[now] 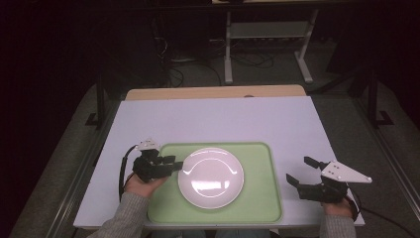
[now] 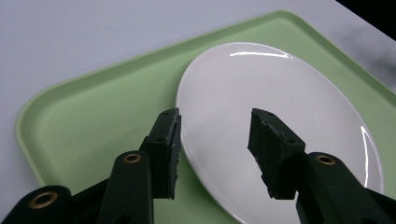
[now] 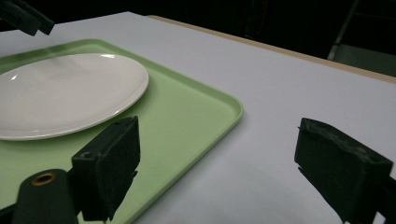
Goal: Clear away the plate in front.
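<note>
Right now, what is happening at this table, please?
A person holds a gripper in each hand over a white table. A white plate lies empty on a green tray. The left gripper is open, its fingers straddling the plate's near-left rim without clamping it. The right gripper hovers open beside the tray's right edge, holding nothing.

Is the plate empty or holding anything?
Empty. The plate shows only bare white surface with glare in all three views, lying flat on the tray.
</note>
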### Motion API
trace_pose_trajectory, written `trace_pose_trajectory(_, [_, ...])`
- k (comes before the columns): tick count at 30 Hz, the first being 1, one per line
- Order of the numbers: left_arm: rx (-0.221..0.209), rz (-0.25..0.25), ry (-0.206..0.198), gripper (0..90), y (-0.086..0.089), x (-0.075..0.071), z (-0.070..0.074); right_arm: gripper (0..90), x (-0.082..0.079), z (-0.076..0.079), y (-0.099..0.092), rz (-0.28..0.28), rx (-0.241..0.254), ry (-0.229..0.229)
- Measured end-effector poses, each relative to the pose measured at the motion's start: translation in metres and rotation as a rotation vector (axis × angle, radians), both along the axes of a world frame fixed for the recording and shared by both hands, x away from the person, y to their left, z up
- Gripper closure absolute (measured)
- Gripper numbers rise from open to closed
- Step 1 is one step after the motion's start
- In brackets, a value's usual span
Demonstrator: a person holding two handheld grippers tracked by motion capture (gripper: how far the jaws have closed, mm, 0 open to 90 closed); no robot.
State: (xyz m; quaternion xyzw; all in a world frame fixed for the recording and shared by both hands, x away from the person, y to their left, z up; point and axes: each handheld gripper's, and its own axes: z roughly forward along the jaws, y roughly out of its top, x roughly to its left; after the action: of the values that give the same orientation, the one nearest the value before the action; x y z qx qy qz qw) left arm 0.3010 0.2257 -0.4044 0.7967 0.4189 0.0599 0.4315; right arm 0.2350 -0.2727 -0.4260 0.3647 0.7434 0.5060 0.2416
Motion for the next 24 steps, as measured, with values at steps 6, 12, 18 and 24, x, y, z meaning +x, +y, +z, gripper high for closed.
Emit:
trace_pose_trajectory(6, [0.004,-0.016,-0.055,47.9,0.007,-0.004,0.006,13.3,0.0,0.0,-0.003,-0.012,0.006,-0.002])
trace_pose_trajectory(12, [0.016,-0.021,-0.086,43.7,0.015,-0.006,0.01,13.2,0.0,0.0,-0.004,-0.016,0.008,-0.001])
trace_pose_trajectory(18, [0.011,-0.023,-0.138,39.1,0.024,-0.01,0.015,13.3,0.0,0.0,-0.005,-0.02,0.008,0.0])
trace_pose_trajectory(24, [0.027,-0.023,-0.206,35.6,0.033,-0.017,0.018,13.3,0.0,-0.001,-0.007,-0.025,0.01,0.004])
